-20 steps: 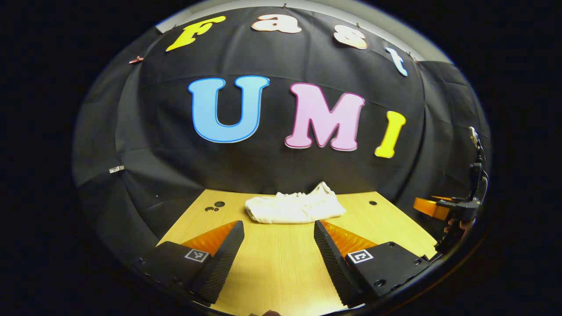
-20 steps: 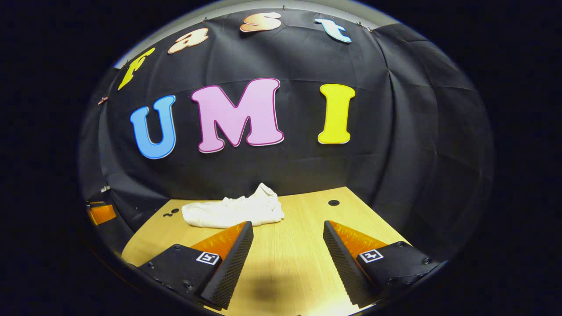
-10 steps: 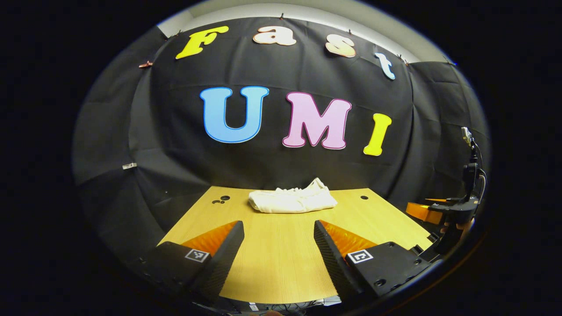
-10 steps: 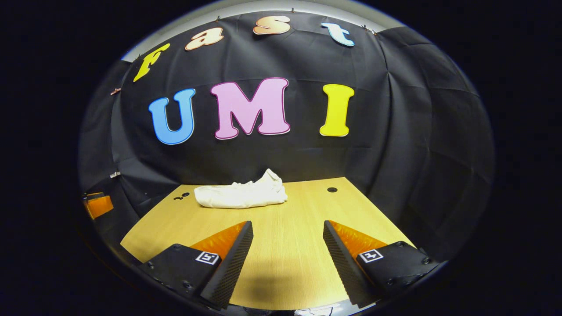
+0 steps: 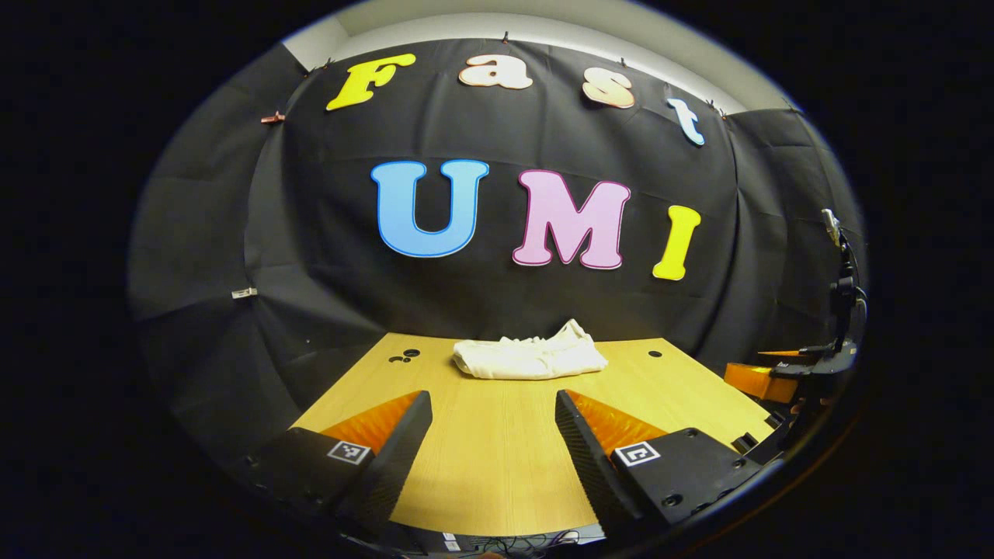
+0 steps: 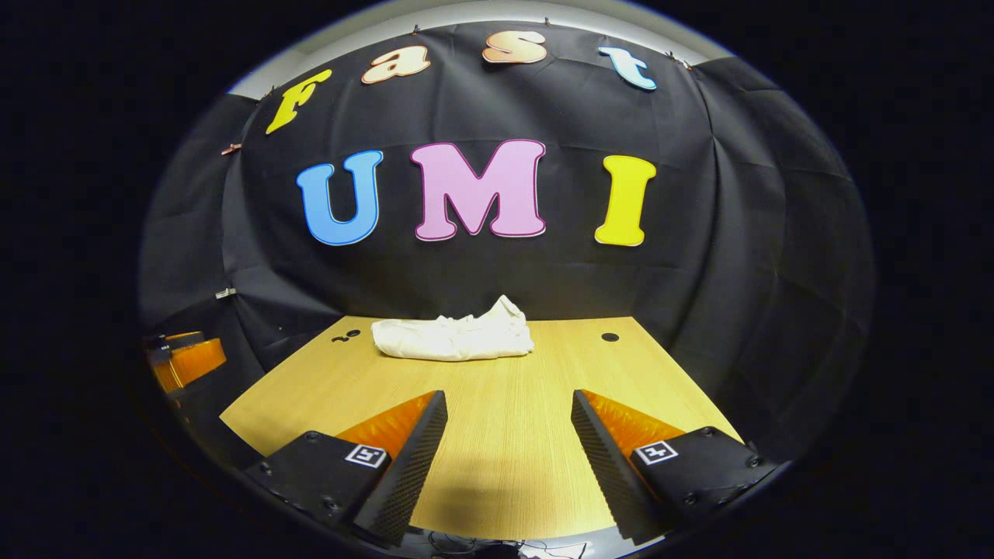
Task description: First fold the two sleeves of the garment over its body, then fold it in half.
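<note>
Both tongs had drawn back from the garment since a second earlier: it had then lain just past the fingertips, and now it sat well beyond them, with the near edge of the desk showing below the fingers in both views.

In the left gripper view, the left tongs stood wide apart, holding nothing, with bare wood between the fingers. The white garment lay folded into a low, compact bundle at the far end of the desk, close to the black cloth wall, with one corner of cloth peaking up at its right end. Left of the garment a few small dark holes marked the desk, and a single hole lay to its right. Far to the right of the garment, off the desk's edge, part of the other tongs was in sight, too cut off to judge.

In the right gripper view, the right tongs also stood wide apart and empty, hanging over the near part of the desk. The garment lay well ahead and somewhat left of the gap between the fingers. A hole lay to the garment's right. Far left of the garment, beyond the desk's edge, a piece of the left tongs showed.
</note>
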{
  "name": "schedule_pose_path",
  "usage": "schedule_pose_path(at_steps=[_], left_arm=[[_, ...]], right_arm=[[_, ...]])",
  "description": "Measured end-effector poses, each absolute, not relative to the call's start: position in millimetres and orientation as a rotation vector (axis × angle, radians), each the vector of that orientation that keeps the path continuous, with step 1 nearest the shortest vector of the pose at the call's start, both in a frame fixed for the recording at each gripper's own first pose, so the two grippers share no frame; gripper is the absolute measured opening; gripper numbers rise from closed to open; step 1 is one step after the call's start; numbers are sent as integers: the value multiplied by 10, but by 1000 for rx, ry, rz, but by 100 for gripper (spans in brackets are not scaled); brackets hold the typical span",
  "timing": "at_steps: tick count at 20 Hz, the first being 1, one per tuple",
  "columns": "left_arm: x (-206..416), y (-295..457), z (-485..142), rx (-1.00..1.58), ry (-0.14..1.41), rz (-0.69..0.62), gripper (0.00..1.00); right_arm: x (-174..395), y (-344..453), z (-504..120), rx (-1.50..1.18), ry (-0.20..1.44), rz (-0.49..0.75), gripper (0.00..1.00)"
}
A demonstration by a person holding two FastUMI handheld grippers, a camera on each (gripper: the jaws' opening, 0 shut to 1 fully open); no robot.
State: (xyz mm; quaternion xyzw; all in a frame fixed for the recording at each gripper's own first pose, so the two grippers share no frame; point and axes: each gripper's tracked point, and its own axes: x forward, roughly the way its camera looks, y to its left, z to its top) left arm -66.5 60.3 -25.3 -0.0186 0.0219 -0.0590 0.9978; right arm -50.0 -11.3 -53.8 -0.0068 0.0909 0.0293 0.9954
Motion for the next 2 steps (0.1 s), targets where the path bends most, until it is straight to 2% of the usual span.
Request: schedule_pose_path(at_steps=[2], left_arm=[[-608,554,-301,-66,67,-124,99]], right_arm=[[-476,-114,-525,-2,183,54,99]])
